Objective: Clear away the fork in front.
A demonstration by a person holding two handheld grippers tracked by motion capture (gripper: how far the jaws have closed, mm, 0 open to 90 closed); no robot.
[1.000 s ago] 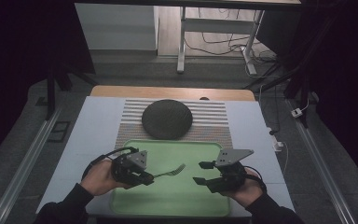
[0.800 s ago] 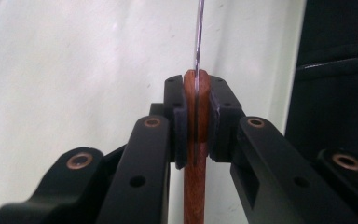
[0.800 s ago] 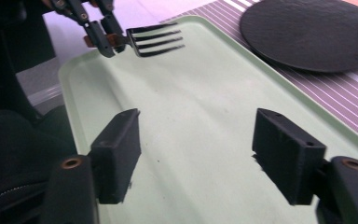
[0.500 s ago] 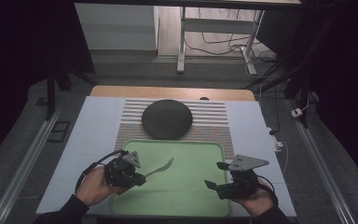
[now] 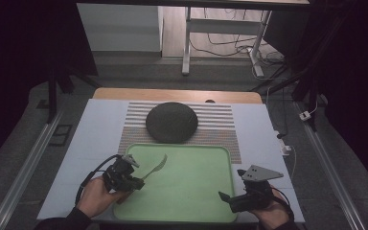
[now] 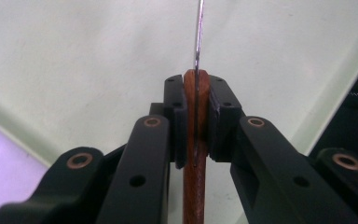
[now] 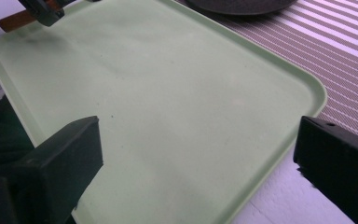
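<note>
Fork (image 5: 156,166) is being pinched by its wooden handle in the left gripper (image 5: 135,182) over the tray (image 5: 191,191). Right gripper (image 5: 225,199) jaws have just been opened wide, with nothing being held between them.

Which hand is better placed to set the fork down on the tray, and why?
Left. The left gripper is shut on the fork by its wooden handle, over the tray. The right gripper is open and holds nothing.
</note>
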